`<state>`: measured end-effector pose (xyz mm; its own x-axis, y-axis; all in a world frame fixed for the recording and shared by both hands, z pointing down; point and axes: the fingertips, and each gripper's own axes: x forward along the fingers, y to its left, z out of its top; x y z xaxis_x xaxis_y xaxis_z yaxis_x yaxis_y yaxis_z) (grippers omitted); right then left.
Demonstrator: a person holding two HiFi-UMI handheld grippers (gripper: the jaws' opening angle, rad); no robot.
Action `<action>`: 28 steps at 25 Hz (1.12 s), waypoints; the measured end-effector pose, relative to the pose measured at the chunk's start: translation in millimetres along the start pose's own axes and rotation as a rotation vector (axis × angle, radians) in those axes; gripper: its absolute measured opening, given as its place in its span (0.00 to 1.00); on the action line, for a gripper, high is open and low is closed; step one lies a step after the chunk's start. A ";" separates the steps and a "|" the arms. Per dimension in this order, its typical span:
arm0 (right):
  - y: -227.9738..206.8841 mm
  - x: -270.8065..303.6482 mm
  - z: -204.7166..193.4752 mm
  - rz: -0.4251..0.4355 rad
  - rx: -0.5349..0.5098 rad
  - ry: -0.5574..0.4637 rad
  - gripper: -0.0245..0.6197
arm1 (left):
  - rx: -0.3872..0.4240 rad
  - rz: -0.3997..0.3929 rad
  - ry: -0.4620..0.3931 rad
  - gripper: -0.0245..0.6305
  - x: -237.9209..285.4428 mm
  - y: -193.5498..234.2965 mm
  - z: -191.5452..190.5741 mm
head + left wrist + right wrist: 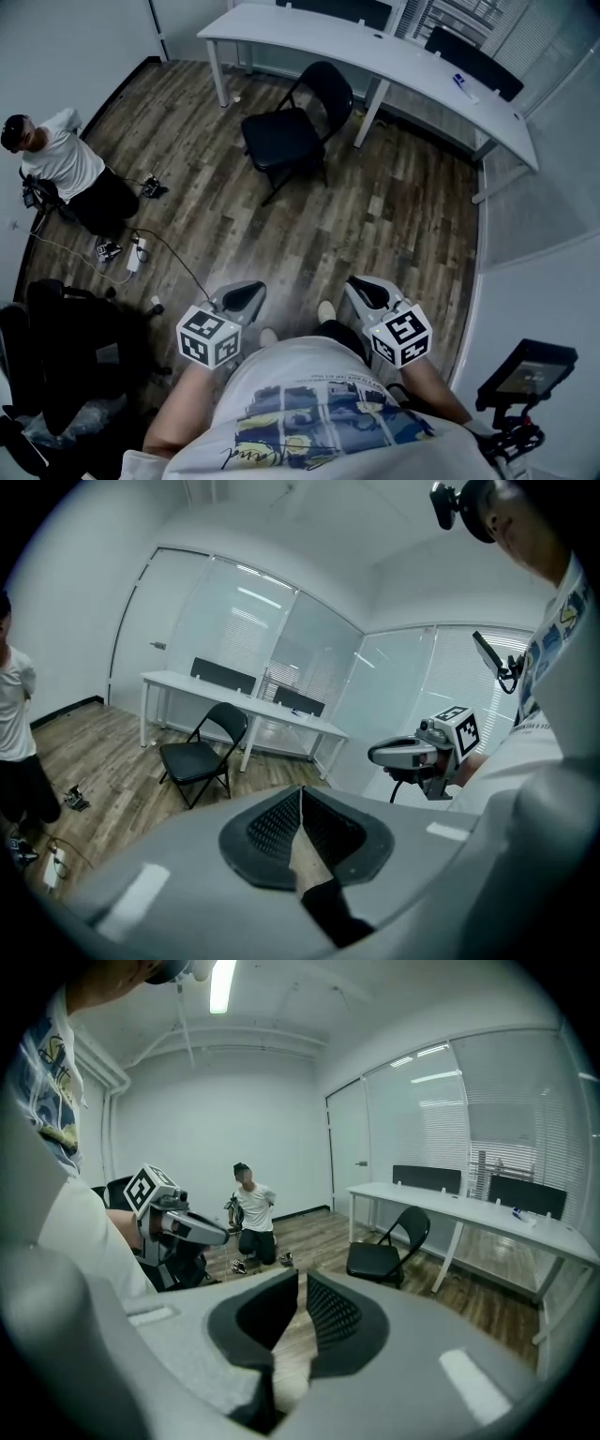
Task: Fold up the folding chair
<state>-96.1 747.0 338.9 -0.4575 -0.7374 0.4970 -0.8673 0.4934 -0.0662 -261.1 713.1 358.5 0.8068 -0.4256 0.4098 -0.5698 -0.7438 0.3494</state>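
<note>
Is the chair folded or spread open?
Spread open: the chair stands on its splayed legs beside the table, with its seat level and its backrest raised.

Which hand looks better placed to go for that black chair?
Left, narrowly: the folding chair stands well ahead, slightly on the side of the left hand-held gripper; the right hand-held gripper is about as far away.

folding chair [281, 139] before long desk [309, 37], crouching person [70, 169] far left, office chair [52, 337] near left
</note>
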 end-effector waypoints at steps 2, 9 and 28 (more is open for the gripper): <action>-16.7 1.9 3.9 0.012 -0.007 -0.004 0.07 | -0.012 0.015 -0.006 0.07 14.3 0.5 10.0; -127.2 7.3 20.5 0.060 -0.013 -0.008 0.07 | -0.030 0.064 -0.001 0.08 110.0 -17.7 67.7; -223.5 -12.1 -22.3 0.112 -0.009 -0.018 0.11 | -0.038 0.165 -0.005 0.10 197.1 -58.8 70.7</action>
<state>107.7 655.9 367.0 -0.5547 -0.6859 0.4711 -0.8091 0.5768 -0.1128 -57.5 636.6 359.2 0.7021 -0.5431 0.4605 -0.7004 -0.6434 0.3090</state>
